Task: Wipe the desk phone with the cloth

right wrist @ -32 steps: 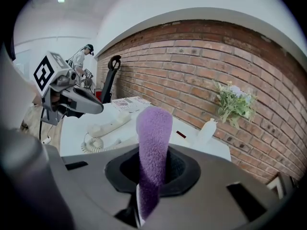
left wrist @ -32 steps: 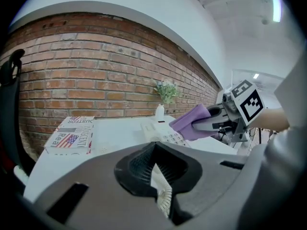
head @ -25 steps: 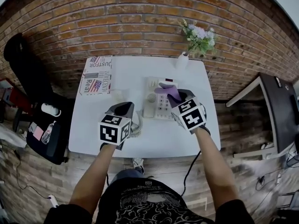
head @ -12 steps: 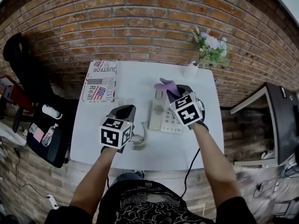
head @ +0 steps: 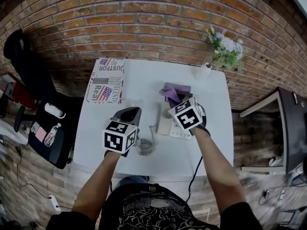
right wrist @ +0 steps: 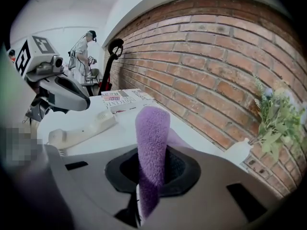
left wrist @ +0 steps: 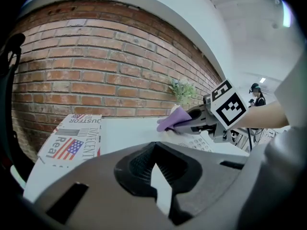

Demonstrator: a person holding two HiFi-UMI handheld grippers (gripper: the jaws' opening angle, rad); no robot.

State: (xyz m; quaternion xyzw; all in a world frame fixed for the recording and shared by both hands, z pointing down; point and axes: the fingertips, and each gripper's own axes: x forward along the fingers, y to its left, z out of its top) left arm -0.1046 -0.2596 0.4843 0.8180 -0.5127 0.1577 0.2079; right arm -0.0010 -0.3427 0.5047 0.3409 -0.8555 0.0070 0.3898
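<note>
The white desk phone (head: 178, 128) lies on the white table (head: 139, 90), its handset (head: 163, 120) along its left side and a coiled cord (head: 146, 146) trailing toward me. My right gripper (head: 176, 99) is shut on a purple cloth (head: 173, 90), which hangs over the phone's far end. In the right gripper view the cloth (right wrist: 152, 138) stands folded up between the jaws, with the handset (right wrist: 81, 127) to the left. My left gripper (head: 128, 114) hovers left of the phone, shut and empty. The left gripper view shows the right gripper (left wrist: 184, 123) holding the cloth (left wrist: 169, 120) above the phone (left wrist: 196, 143).
A printed cardboard box (head: 106, 79) lies at the table's far left. A white vase (head: 203, 71) with flowers (head: 225, 49) stands at the far right corner by the brick wall. A black chair (head: 29, 75) is left of the table, a dark desk (head: 288, 123) to the right.
The right gripper has carried the cloth from the phone's upper part toward its far edge. The left gripper has stayed beside the phone. The head view has shifted slightly.
</note>
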